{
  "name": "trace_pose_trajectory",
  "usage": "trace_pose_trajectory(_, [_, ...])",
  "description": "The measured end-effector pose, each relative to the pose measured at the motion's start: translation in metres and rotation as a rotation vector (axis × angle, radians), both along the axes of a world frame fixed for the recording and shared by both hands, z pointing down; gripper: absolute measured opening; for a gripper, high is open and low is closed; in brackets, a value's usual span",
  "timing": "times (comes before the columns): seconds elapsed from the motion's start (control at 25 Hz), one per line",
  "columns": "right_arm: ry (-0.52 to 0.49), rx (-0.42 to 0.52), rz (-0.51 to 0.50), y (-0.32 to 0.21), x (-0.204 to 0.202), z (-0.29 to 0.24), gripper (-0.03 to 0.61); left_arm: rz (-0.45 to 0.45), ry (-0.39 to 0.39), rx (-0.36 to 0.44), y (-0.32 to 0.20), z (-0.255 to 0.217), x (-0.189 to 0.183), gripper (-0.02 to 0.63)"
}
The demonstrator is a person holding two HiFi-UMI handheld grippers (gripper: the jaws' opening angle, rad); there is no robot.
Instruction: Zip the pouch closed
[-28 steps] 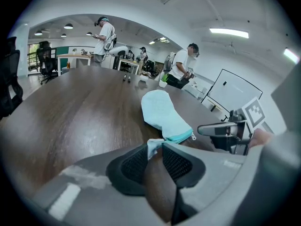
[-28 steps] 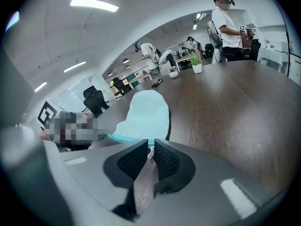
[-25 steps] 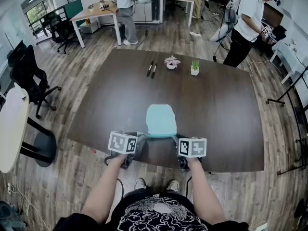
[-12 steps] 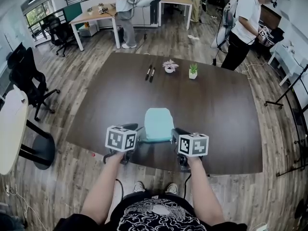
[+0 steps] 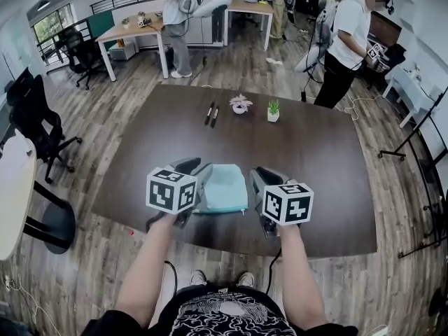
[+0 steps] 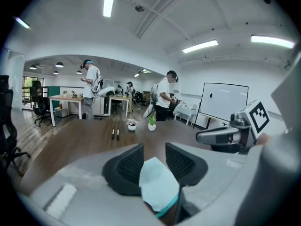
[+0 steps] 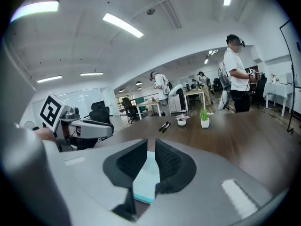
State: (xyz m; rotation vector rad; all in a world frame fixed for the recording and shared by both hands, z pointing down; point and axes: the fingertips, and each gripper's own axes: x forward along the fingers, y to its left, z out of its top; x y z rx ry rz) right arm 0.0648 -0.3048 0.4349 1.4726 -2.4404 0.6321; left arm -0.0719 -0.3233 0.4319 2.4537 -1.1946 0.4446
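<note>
**Head view:** the pouch (image 5: 222, 186) was at lower centre of frame, held btwn the left tool (image 5: 198, 176) and the right tool (image 5: 257, 180), one at each near corner. It looked lifted off the table (image 5: 315, 159), though the gap under it wasn't clear. A darker teal zip edge ran left-right along the pouch's lower side, nearest the person. The body pointed away, twd the top of frame. It looked approx as wide as deep, so the long axis was hard to call; prob. along the zip edge, left-right. The puller couldn't be made out, so no telling if the zip was open or shut. My read: zipping proper hadn't begun, as both tools were only holding and neither was on a puller. One tool would have to let go & find the puller.

**Left gripper view:** the tool's jaws were partly apart, having just opened wider. A bunched pale-teal corner of the pouch (image 6: 159, 185) sat btwn the pads and against them, so gripped. Its dark trim was at bottom centre of frame.

**Right gripper view:** the jaws were nearly together, having just closed a bit more. They were clamped on a thin edge of the pouch (image 7: 146, 180), seen edge-on and running from the pads down to bottom centre.
</note>
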Motion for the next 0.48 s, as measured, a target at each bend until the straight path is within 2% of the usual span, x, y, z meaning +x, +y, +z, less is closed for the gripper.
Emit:
trace_pose_trajectory(0.12, [0.016, 0.063, 0.008, -0.003, 0.003, -0.025, 0.044, 0.001, 0.01, 0.062, -0.005, -0.024, 0.003, 0.151])
trace_pose_trajectory(0.36, [0.061, 0.194, 0.033, 0.0, 0.007, -0.063, 0.016, 0.031, 0.022, 0.2, -0.003, -0.064, 0.007, 0.072])
trace_pose_trajectory(0.48, [0.065, 0.244, 0.048, 0.002, 0.008, -0.072, 0.0, 0.027, 0.012, 0.234, -0.002, -0.069, 0.006, 0.04])
